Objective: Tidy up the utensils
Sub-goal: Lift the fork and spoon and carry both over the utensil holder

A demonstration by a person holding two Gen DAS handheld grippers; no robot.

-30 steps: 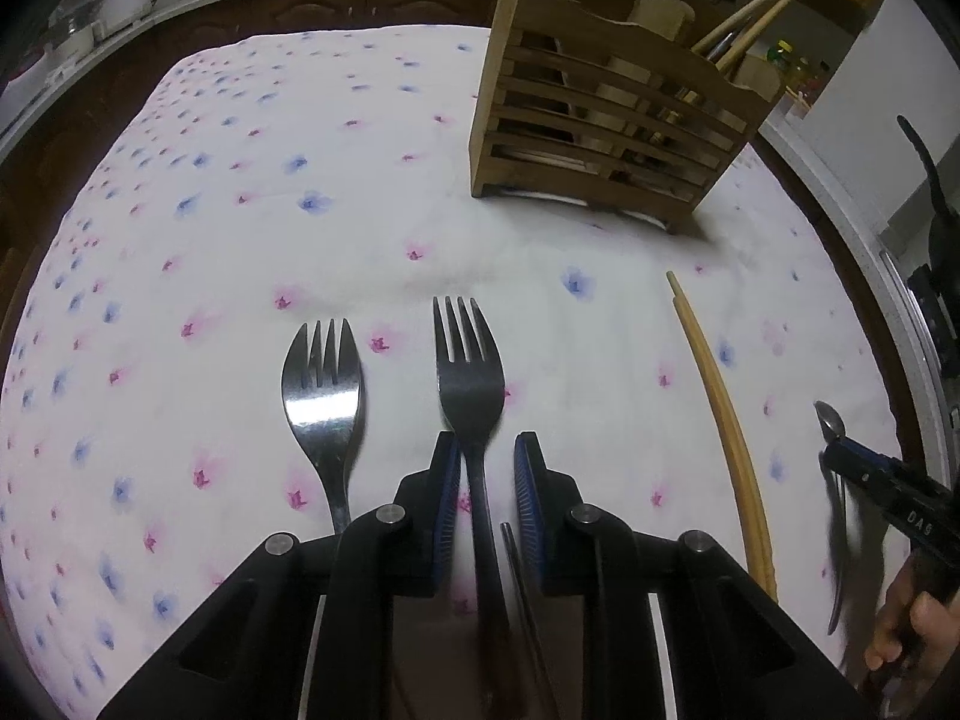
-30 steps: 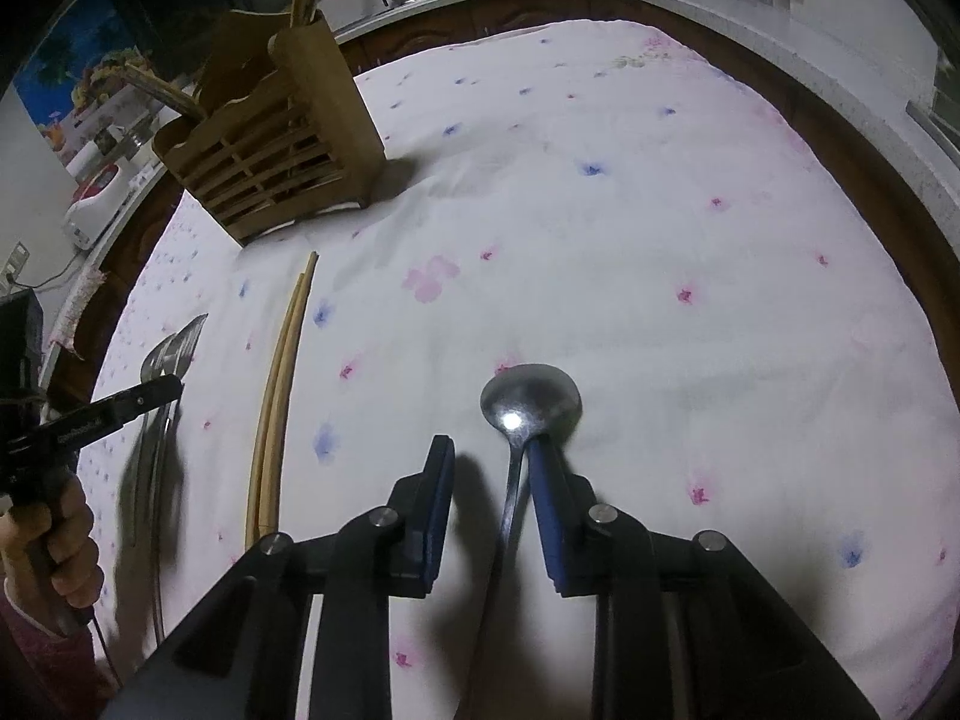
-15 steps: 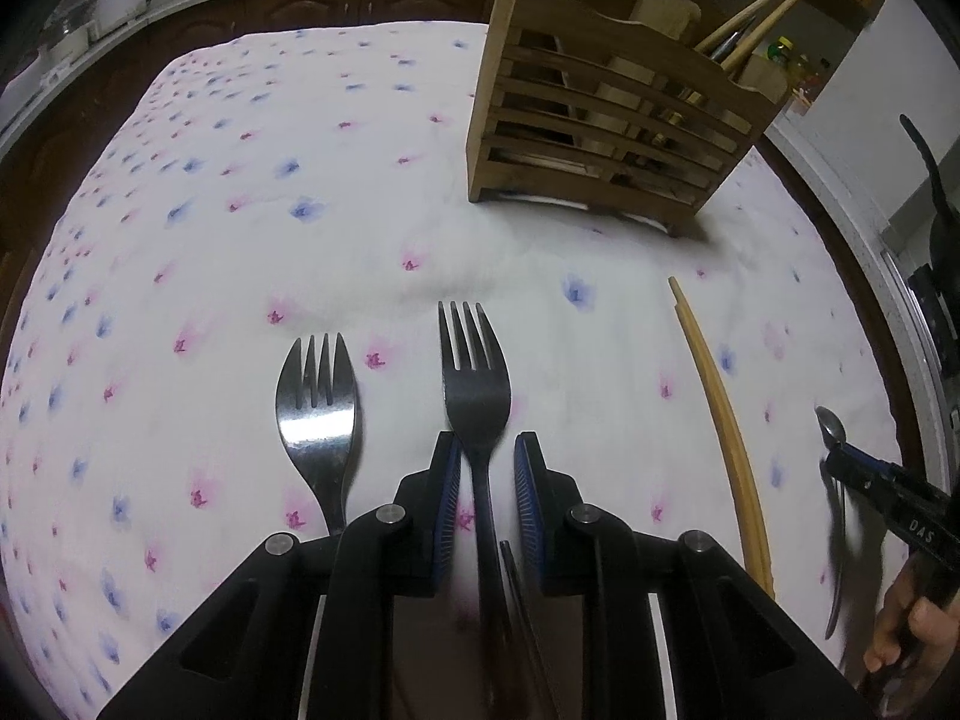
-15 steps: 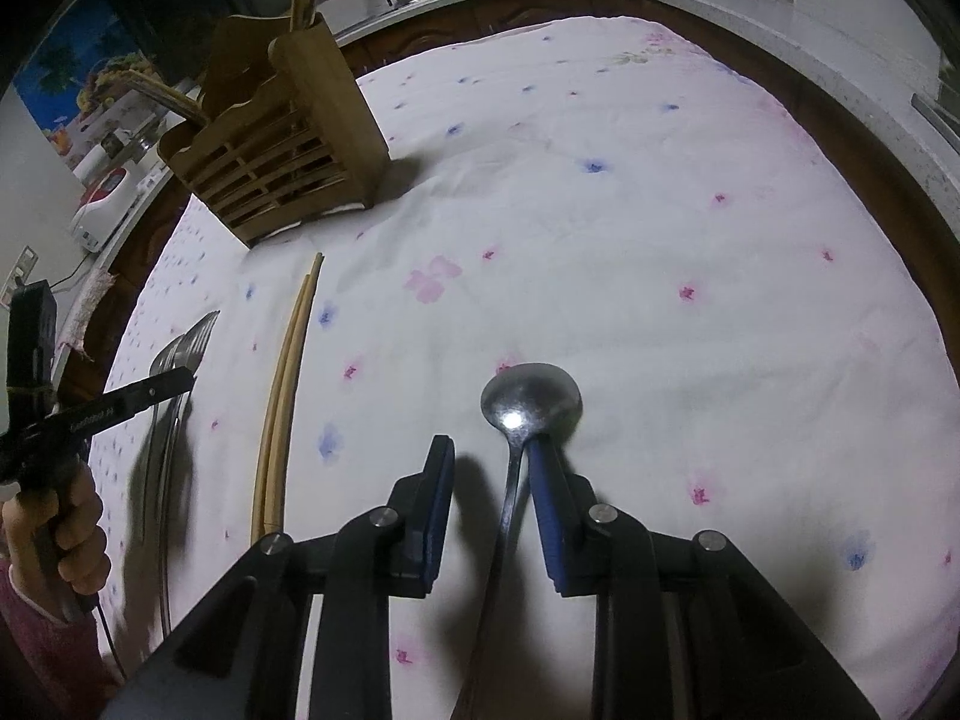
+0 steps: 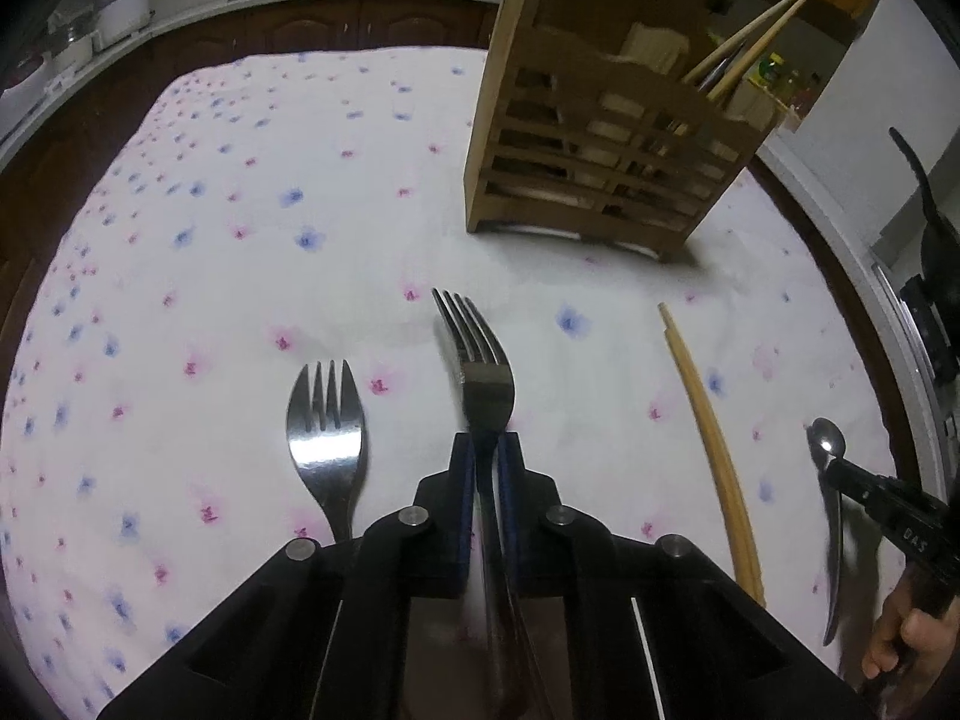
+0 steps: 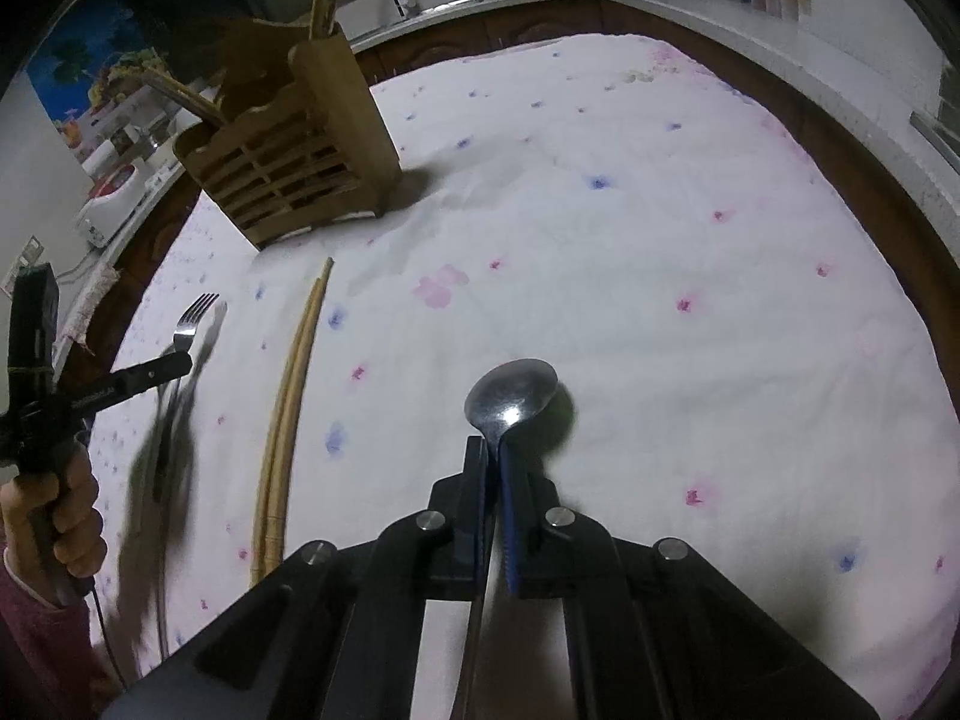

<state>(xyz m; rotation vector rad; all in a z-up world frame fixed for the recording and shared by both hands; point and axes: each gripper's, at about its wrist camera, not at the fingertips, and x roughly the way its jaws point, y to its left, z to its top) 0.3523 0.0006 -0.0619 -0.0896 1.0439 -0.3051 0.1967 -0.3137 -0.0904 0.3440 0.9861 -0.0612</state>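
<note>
My left gripper [image 5: 486, 450] is shut on the neck of a dark metal fork [image 5: 480, 360], its tines lifted and tilted above the cloth. A second fork [image 5: 327, 426] lies flat to its left. My right gripper [image 6: 492, 456] is shut on the handle of a metal spoon [image 6: 510, 399], raised off the cloth. A wooden slatted utensil holder [image 5: 606, 150] stands at the back with chopsticks in it; it also shows in the right wrist view [image 6: 288, 150]. A pair of wooden chopsticks [image 5: 711, 450] lies on the cloth between the grippers.
The table has a white cloth with pink and blue flowers [image 5: 240, 240]. A dark wood rim and kitchen counter [image 6: 780, 30] surround it. The other gripper and the hand holding it show at the frame edges.
Both grippers have closed, the left on the fork and the right on the spoon. Both utensils have lifted off the cloth, and the fork now tilts.
</note>
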